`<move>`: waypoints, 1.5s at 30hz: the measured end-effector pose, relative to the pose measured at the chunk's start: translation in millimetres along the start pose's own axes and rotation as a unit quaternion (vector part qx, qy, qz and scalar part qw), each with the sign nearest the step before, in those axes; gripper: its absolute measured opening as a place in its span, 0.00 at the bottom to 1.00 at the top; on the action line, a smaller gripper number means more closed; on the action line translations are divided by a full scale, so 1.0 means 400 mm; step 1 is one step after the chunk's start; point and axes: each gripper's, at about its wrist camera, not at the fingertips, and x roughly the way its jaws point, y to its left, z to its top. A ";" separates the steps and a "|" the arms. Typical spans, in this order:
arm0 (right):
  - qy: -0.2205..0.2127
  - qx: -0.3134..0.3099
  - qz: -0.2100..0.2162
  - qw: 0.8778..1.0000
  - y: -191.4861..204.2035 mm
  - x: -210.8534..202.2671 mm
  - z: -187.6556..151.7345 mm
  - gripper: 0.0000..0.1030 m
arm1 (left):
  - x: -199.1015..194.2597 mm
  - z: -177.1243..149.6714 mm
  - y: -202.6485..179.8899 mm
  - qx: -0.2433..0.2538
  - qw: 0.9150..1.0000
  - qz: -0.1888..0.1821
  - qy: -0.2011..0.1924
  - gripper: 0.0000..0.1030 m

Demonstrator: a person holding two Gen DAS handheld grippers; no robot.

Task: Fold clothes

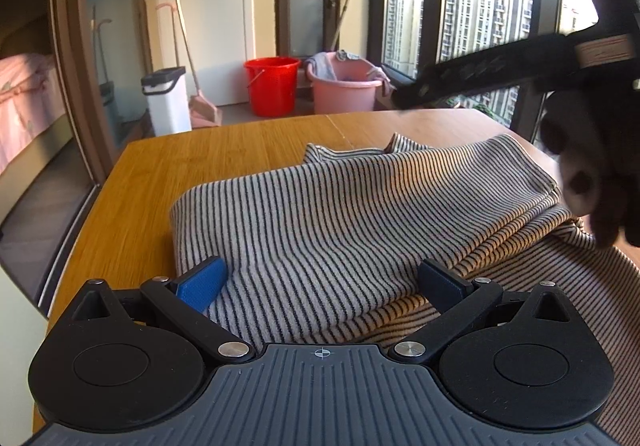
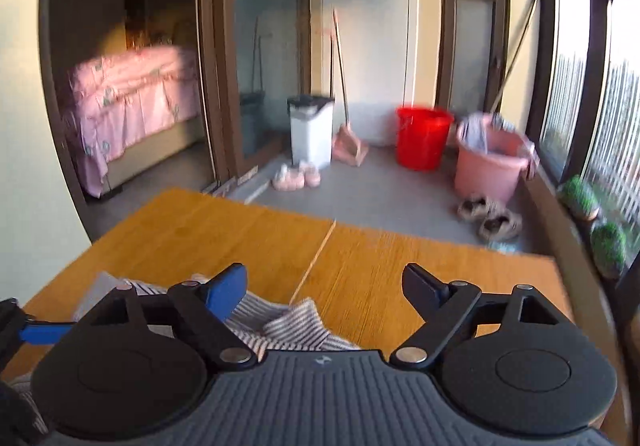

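Observation:
A grey and black striped garment (image 1: 340, 222) lies folded in layers on the wooden table (image 1: 224, 142). My left gripper (image 1: 320, 286) hovers open just over its near edge, blue pads spread wide with nothing between them. At the upper right of the left wrist view the other gripper's black body (image 1: 520, 66) hangs over the garment's right side, held by a gloved hand (image 1: 592, 166). In the right wrist view my right gripper (image 2: 324, 286) is open and empty above the table (image 2: 400, 266). Only a bunched end of the striped garment (image 2: 288, 326) shows below it.
Beyond the table's far edge stand a white bin (image 2: 311, 130), a red bucket (image 2: 422, 136), a pink basin (image 2: 490, 162) and brooms. Slippers (image 2: 296, 177) and shoes (image 2: 490, 220) lie on the floor. Windows run along the right; a bed (image 2: 132, 102) shows through the doorway at left.

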 end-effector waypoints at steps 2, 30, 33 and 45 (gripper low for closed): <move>0.027 0.013 -0.001 1.000 -0.005 0.056 -0.010 0.83 | 0.000 0.001 0.003 -0.001 1.000 -0.001 -0.001 1.00; 0.057 0.054 0.165 0.983 0.043 -0.399 -0.188 0.05 | -0.183 0.082 0.284 -0.236 0.961 -0.121 -0.076 1.00; 0.092 0.073 0.171 0.978 0.051 -0.416 -0.261 0.05 | -0.180 0.091 0.256 -0.219 0.962 -0.140 -0.078 1.00; 0.002 0.094 0.157 0.983 -0.050 -0.560 -0.204 0.36 | -0.184 -0.016 0.134 -0.082 0.984 -0.157 0.026 0.95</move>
